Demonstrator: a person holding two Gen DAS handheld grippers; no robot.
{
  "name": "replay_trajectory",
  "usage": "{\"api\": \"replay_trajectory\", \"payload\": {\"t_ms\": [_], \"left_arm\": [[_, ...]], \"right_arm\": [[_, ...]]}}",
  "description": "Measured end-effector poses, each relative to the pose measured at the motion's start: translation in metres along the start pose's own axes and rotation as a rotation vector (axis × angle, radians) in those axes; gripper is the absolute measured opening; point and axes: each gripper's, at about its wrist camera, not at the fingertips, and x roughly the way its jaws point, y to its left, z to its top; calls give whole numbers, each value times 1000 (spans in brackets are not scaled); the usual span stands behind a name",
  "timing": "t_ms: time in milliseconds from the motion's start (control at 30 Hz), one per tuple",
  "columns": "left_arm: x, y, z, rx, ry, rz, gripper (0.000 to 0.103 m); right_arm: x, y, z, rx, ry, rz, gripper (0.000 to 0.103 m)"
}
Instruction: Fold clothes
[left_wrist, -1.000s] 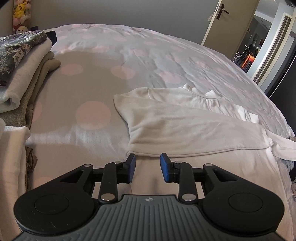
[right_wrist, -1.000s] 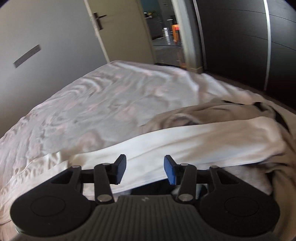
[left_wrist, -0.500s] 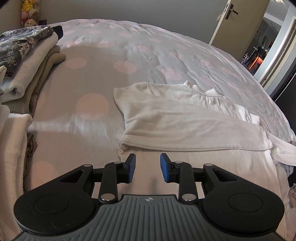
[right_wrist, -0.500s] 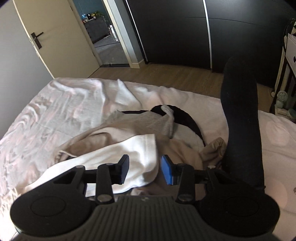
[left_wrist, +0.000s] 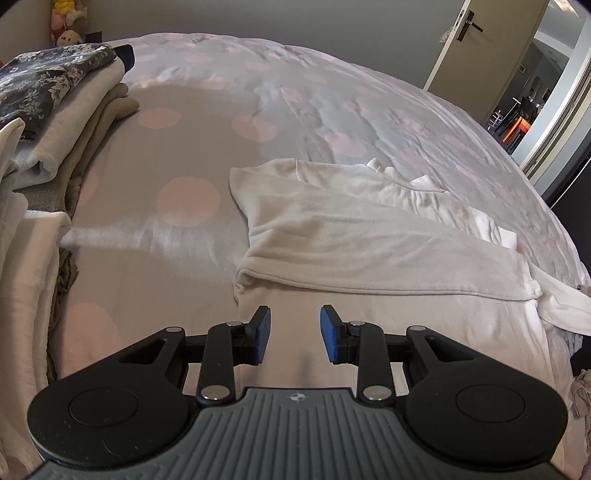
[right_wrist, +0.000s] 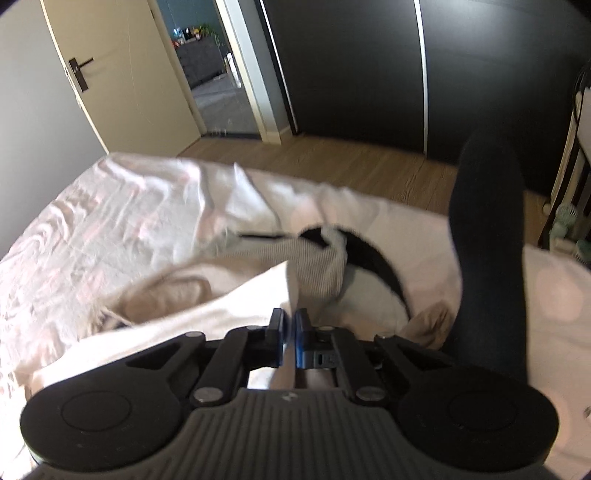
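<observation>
A white long-sleeved garment (left_wrist: 369, 251) lies spread across the bed, partly folded over itself. In the left wrist view my left gripper (left_wrist: 294, 334) hovers over its near edge, open, with nothing pinched between the blue pads. In the right wrist view the same white garment (right_wrist: 207, 325) runs under my right gripper (right_wrist: 290, 332). That gripper's jaws stand almost together, shut on the cloth's end. How much fabric sits between the pads is hidden by the fingers.
Folded stacks of clothes (left_wrist: 55, 122) line the bed's left side. A heap with a grey ribbed garment (right_wrist: 317, 269) and black cloth (right_wrist: 373, 258) lies past the right gripper. A person's dark-clad leg (right_wrist: 484, 240) stands at the right. Wood floor (right_wrist: 332, 158) and an open doorway lie beyond.
The right gripper swung right along the white garment to its end near the clothes heap, and its jaws closed there. The left gripper stayed almost still and open.
</observation>
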Motion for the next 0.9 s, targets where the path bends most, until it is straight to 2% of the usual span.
{"api": "replay_trajectory", "payload": {"t_ms": [133,267,500,600,767,900], "left_arm": [[-14,6,-1,-26,-27,-26,28],[-24,16,-1,-53,-41,-38,29],[-36,23,5,-37,-49,-55,30],[-43,26,5,-49,-72,-77,38],[-44,31,5,-55,-74,-101,38],[-42,27,10,3,-68,-86,38]], "right_arm": [[-30,19,29,5,-55,46,5],[-67,64,53,-14,-104,164,5],[-151,180,97,-121,-251,348,5],[-182,230,111,-171,-286,405,5],[-214,312,104,-254,-276,517,5],[-226,378,81,-304,-205,615,5]]}}
